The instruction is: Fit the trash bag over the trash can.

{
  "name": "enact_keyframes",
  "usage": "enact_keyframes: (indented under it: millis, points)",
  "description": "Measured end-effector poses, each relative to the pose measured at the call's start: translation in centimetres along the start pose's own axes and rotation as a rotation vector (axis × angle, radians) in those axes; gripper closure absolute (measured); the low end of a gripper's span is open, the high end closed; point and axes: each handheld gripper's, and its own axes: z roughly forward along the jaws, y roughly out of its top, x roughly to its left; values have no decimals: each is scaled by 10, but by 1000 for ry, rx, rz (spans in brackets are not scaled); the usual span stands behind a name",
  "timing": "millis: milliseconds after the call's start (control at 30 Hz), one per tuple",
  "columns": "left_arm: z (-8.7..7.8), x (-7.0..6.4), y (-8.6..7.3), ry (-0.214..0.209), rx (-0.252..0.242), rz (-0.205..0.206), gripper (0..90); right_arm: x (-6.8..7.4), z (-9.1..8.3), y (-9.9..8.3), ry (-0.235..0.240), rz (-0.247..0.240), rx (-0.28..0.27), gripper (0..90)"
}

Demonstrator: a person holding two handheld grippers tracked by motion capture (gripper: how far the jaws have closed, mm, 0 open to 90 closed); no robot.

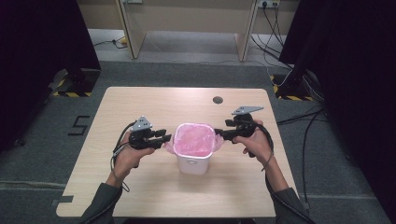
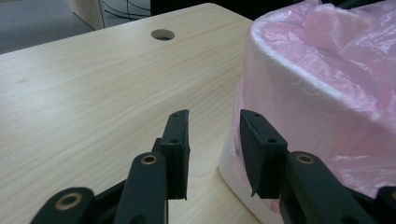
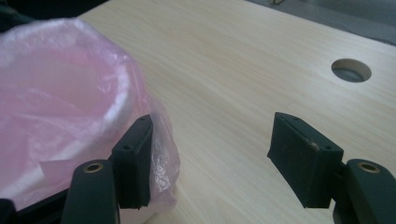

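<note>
pale wood counter [image 1: 140,196] is carrying a white bin [image 1: 193,163] near its middle, lined with a pink plastic bag [image 1: 194,140]. left gripper [image 1: 164,139] is hovering just beside the bin's left side, jaws a little apart with nothing between them. right gripper [image 1: 220,135] is sitting at the bin's right rim, jaws wide apart, one pressing against the bag's overhang.

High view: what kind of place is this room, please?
Probably a lab or recording space, not a home. A plain wooden table with a cable hole stands on grey carpet, hazard-striped stand bases flank it, and loose cables run across the floor.
</note>
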Motion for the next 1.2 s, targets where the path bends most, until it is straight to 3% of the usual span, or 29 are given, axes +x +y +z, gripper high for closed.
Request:
enact_keyframes:
  millis: [333,433,467,500,600,767,933,967,1067,1100,1200]
  points:
    - [2,-4,-2,4,11,18,648,-1,-12,8,79,78,-119,347]
    - [3,-6,-1,8,16,29,650,2,-15,13,112,99,-157,335]
    - [2,-6,-1,9,16,28,650,3,-16,16,149,127,-181,335]
    - [2,-5,-1,9,16,23,647,4,-16,18,156,141,-188,336]
    - [0,-4,-1,14,11,17,623,3,-18,19,133,139,-191,339]
    - [-21,-3,2,24,-41,-9,557,15,-40,14,28,20,-168,346]
    - [-40,-8,4,14,-78,-12,520,31,-59,5,28,17,-189,349]
    - [-47,-13,3,7,-80,0,519,40,-64,0,27,14,-192,351]
    - [-49,-19,0,-10,-81,12,513,49,-65,-4,25,8,-190,352]
    - [-47,-24,-4,-36,-79,21,511,58,-63,-9,18,1,-186,361]
    - [-43,-28,-7,-74,-81,15,508,63,-57,-14,7,-5,-171,404]
